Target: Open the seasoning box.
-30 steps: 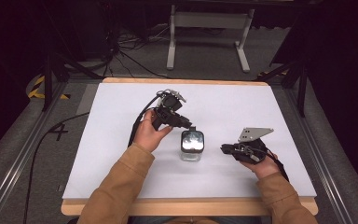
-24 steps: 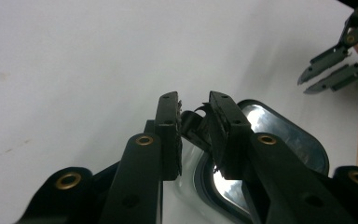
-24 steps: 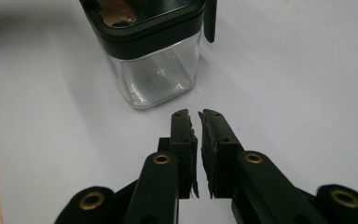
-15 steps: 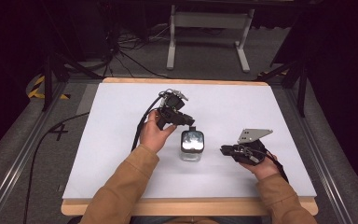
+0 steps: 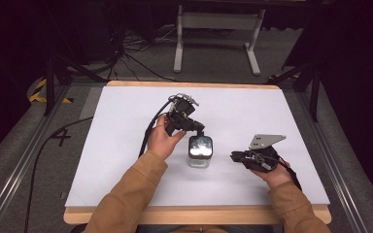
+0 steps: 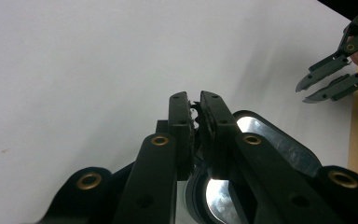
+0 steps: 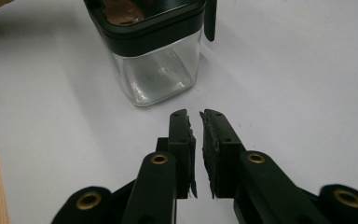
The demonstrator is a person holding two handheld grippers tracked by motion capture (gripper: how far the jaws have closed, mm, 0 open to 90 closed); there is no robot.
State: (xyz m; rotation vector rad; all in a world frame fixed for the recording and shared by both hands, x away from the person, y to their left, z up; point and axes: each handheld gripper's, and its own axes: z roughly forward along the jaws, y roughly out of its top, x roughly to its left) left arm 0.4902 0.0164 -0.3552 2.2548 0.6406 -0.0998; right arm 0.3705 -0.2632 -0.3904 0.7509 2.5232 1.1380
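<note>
Just right of centre in the high view, a small clear jar [image 5: 200, 151] with a black collar stands upright on the white tabletop [image 5: 116, 160], and that jar is what the work turns on. The left gripper [image 5: 197, 131] hangs at the jar's upper edge; in the left gripper view its fingers [image 6: 182, 135] have just been closing and now stand nearly together, a thin black tab at the jar's rim seemingly caught between them, though I cannot tell if they truly pinch it. The jar's mouth gleams below them and looks open or glassy; a lid I cannot make out. The right gripper [image 5: 234, 156] waits to the jar's right, apart from it, fingers [image 7: 182, 140] almost shut on nothing. So the jar seems reached and perhaps gripped, the opening or lifting left to do.
</note>
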